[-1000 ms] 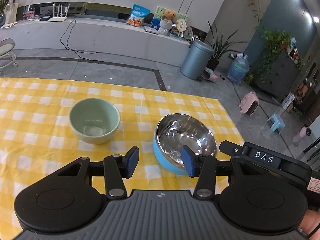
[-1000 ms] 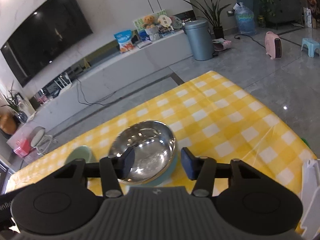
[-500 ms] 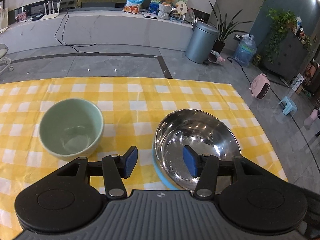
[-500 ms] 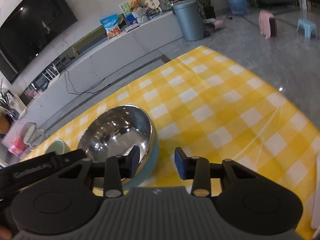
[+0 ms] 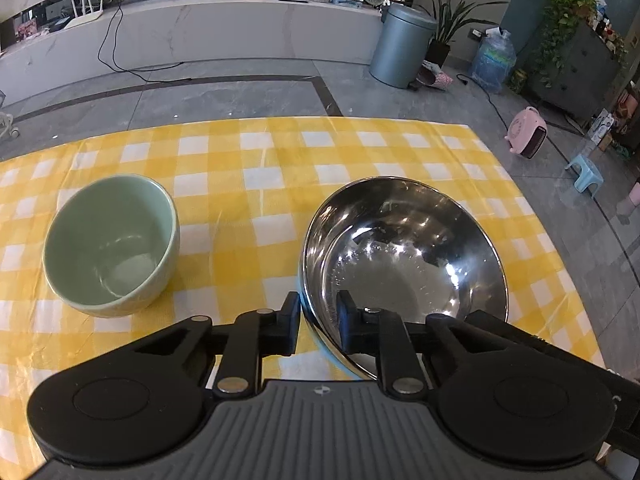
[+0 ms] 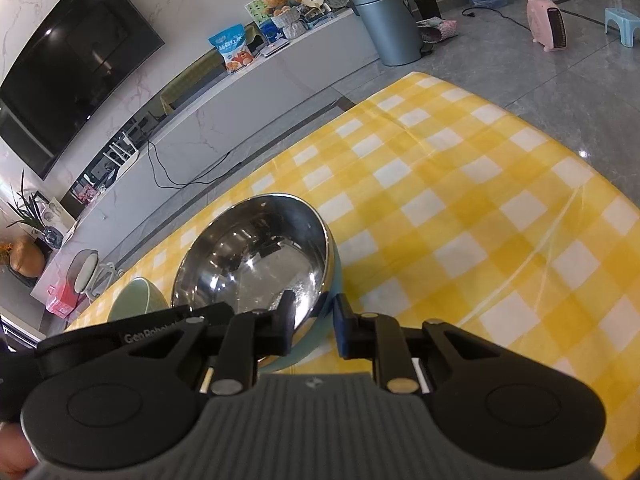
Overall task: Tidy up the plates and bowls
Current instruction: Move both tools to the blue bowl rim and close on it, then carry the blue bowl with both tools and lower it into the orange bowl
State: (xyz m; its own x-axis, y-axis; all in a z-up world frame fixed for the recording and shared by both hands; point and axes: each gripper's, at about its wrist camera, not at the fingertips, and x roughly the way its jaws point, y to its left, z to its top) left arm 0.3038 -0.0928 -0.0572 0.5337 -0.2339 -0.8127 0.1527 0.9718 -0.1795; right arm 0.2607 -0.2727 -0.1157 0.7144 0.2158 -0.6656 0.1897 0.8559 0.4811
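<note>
A steel bowl [image 5: 400,248] with a pale blue outside sits on the yellow checked tablecloth [image 5: 280,152]. My left gripper [image 5: 319,326] straddles its near left rim, one pad outside and one inside, and its jaws are closing on the wall. In the right wrist view the same steel bowl [image 6: 260,256] has my right gripper [image 6: 314,326] across its near right rim. Those jaws are also closing, with the rim between the pads. An empty green bowl [image 5: 108,244] stands upright to the left, apart from the steel one, and shows as the green bowl [image 6: 136,300] behind the left gripper's body.
The tablecloth [image 6: 460,200] stretches to the right of the bowls, with its edge close on the far and right sides. Beyond it lie a grey floor, a metal bin [image 5: 400,44], a pink heater [image 5: 526,138] and a blue stool [image 5: 584,174].
Both grippers came down and forward onto the steel bowl's rim. Their jaws narrowed from wide apart to clamping the rim. Neither bowl has shifted on the cloth.
</note>
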